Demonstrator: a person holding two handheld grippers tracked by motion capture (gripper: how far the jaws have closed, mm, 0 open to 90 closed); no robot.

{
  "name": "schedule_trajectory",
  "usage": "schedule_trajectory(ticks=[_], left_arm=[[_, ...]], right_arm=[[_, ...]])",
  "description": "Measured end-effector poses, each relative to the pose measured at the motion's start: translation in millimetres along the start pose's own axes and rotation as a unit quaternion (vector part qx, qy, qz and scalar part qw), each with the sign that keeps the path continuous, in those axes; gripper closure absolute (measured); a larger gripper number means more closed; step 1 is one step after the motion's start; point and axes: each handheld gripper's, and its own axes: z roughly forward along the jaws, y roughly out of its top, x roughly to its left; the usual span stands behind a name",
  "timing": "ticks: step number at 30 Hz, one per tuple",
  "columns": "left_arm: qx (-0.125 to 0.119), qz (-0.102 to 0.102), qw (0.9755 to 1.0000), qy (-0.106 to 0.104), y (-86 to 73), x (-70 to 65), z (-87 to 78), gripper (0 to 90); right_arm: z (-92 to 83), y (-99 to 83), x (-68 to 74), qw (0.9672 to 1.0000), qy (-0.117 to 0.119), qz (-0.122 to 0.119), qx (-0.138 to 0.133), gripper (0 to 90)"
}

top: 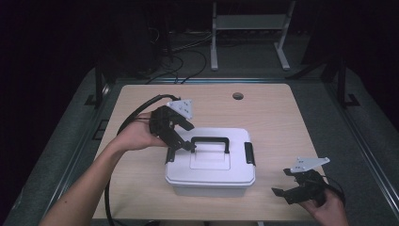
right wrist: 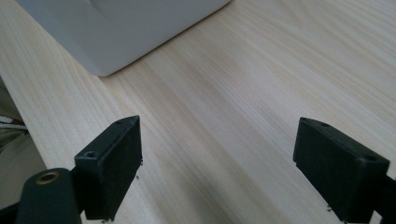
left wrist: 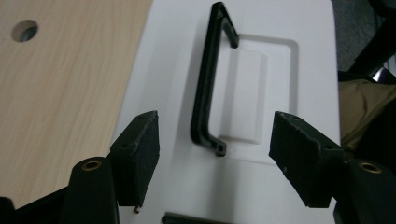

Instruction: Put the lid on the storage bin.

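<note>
My left tool (top: 181, 146), jaws spread and empty above the white plastic lidded box (top: 210, 162) mid-worktop toward the near edge, could skid off its thin black handle (top: 210, 141); my right tool (top: 292, 189) waits open.

Box (top: 210, 172) mid-table — bare wood (right).

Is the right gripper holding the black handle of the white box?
No, the right gripper rests open on the table beside the white box, apart from its black handle.
</note>
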Motion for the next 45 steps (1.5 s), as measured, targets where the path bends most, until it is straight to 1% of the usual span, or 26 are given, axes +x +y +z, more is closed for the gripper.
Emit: schedule_trajectory(ticks=[4, 6, 10, 13, 15, 18, 20, 21, 22, 27, 29, 35, 37, 39, 41, 43, 45], left_arm=[[-0.012, -0.006, 0.9999, 0.003, -11.9, 0.7, -4.1, 32.2], [-0.012, -0.012, 0.9998, 0.006, -17.0, 1.6, -6.4, 31.7], [-0.021, -0.021, 0.9995, 0.013, -26.6, 2.4, -10.9, 30.1], [-0.023, -0.021, 0.9994, 0.014, -34.0, 2.6, -13.5, 29.3], [-0.026, -0.024, 0.9992, 0.017, -38.6, 2.4, -15.1, 28.8], [-0.037, -0.034, 0.9986, 0.019, -46.4, 2.6, -17.8, 28.2], [-0.035, -0.036, 0.9984, 0.023, -51.6, 3.4, -20.0, 27.1], [-0.039, -0.041, 0.9981, 0.024, -54.2, 2.7, -20.9, 26.7], [-0.042, -0.042, 0.9979, 0.025, -56.9, 2.7, -21.9, 26.7], [-0.045, -0.054, 0.9971, 0.03, -68.6, 2.9, -26.0, 25.8], [-0.045, -0.054, 0.997, 0.032, -71.7, 2.8, -27.1, 25.7], [-0.049, -0.065, 0.9961, 0.035, -81.9, 2.3, -28.8, 24.9], [-0.047, -0.064, 0.9962, 0.035, -84.8, 2.4, -29.3, 24.9], [-0.046, -0.068, 0.996, 0.036, -88.0, 2.0, -28.9, 24.8], [-0.04, -0.068, 0.9962, 0.038, -91.5, 2.4, -28.1, 24.2], [-0.04, -0.075, 0.9957, 0.038, -95.6, 2.5, -27.3, 24.1], [-0.04, -0.075, 0.9956, 0.04, -99.4, 2.8, -26.9, 23.8]], right_arm=[[0.1, 0.3, -0.4, 1.0, -0.002, 0.003, 0.0, 15.0], [0.5, 0.7, -0.1, 1.0, -0.002, 0.001, -0.001, 15.0], [0.9, 1.3, 0.3, 1.0, -0.003, 0.002, 0.001, 15.0], [0.8, 1.0, 0.1, 1.0, -0.004, 0.004, 0.0, 15.0], [1.3, 0.9, -0.1, 1.0, -0.003, 0.007, 0.001, 15.0], [2.4, 1.2, -0.2, 1.0, -0.003, 0.005, 0.002, 15.0], [2.5, 1.5, -0.1, 1.0, -0.003, 0.004, 0.002, 15.0], [2.7, 1.6, 0.0, 1.0, -0.004, 0.006, 0.003, 15.0], [2.9, 1.6, -0.1, 1.0, -0.004, 0.005, 0.003, 15.0], [3.6, 1.6, -0.1, 1.0, -0.004, 0.003, 0.004, 15.0], [3.7, 1.7, -0.2, 1.0, -0.004, 0.004, 0.005, 15.0], [3.4, 1.5, -0.2, 1.0, -0.003, 0.006, 0.005, 15.0], [3.4, 1.3, -0.3, 1.0, -0.003, 0.006, 0.005, 15.0], [3.4, 1.2, -0.4, 1.0, -0.003, 0.007, 0.006, 15.0], [3.4, 1.1, -0.3, 1.0, -0.003, 0.006, 0.006, 15.0], [3.4, 1.1, -0.1, 1.0, -0.003, 0.005, 0.006, 15.0], [3.7, 0.8, -0.4, 1.0, -0.004, 0.004, 0.006, 15.0]])
